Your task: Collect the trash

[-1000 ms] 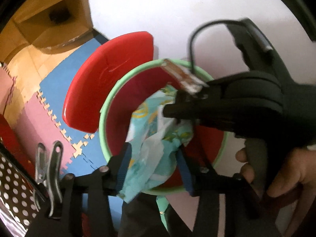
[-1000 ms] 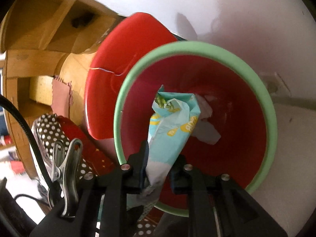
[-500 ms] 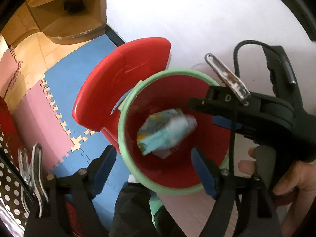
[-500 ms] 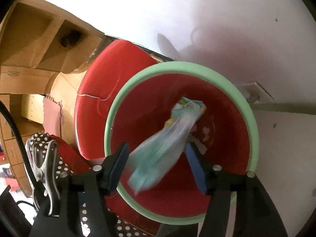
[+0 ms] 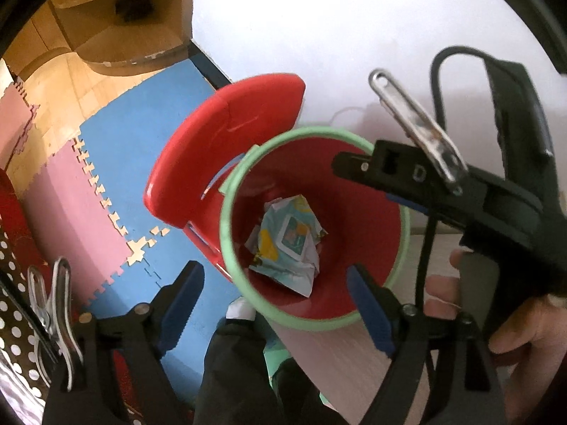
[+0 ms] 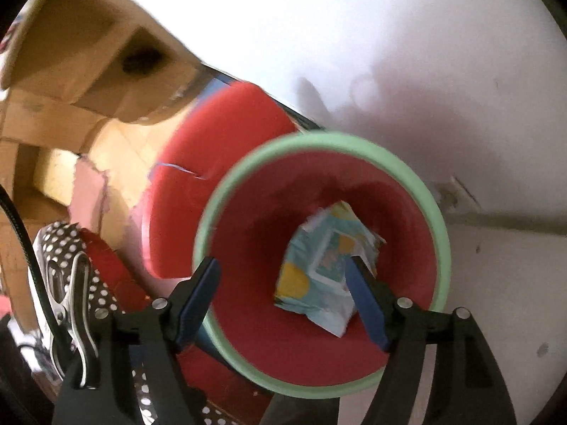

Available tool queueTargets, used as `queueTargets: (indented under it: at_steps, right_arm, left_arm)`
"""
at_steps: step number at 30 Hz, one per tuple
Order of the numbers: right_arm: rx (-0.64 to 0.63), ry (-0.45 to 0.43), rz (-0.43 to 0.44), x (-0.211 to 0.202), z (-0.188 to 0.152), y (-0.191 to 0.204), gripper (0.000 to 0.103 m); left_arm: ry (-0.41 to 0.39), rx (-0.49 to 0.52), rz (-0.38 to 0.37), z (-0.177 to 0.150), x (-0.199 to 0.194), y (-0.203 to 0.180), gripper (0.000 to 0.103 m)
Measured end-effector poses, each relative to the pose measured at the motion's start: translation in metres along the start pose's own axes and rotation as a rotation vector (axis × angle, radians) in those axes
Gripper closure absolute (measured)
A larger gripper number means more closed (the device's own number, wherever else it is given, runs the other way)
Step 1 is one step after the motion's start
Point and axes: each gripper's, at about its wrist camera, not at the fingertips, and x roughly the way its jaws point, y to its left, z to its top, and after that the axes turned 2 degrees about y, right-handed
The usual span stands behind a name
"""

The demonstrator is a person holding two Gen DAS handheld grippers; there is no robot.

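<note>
A red bin with a green rim (image 5: 226, 233) stands by the wall, its red lid (image 5: 226, 134) tipped back behind it. A crumpled teal and yellow wrapper (image 5: 287, 244) lies loose at the bottom of the bin, also seen as the wrapper (image 6: 319, 269) in the right wrist view. My left gripper (image 5: 274, 297) hangs over the bin's near rim, its jaws opening and nothing pressed between the pads. My right gripper (image 6: 281, 279) hovers above the bin rim (image 6: 202, 233), jaws opening too, the wrapper far below them. A hand (image 5: 514, 326) holds the right gripper's handle.
Blue and pink foam mats (image 5: 134, 141) cover the floor left of the bin. Wooden furniture (image 5: 117, 17) stands at the back left, a white wall (image 5: 336, 35) behind the bin. Polka-dot fabric (image 6: 67, 248) lies at the left.
Both grippers opened and let go of the wrapper, which dropped to the bottom of the bin. Both grippers rose away from the bin.
</note>
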Motion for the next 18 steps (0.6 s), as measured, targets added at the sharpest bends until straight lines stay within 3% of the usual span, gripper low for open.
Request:
queueTargets:
  at_steps: [11,18]
  right_arm:
    - [-0.166,-0.141,0.150,-0.083,-0.019,0.068,0.028]
    - [-0.290,-0.300,0.198,-0.173,-0.045,0.111,0.028]
  left_arm:
    - [-0.036,-0.041,-0.049,-0.015,-0.092,0.029,0.014]
    - [-0.063,-0.045,-0.098,-0.019,-0.153,0.020,0.009]
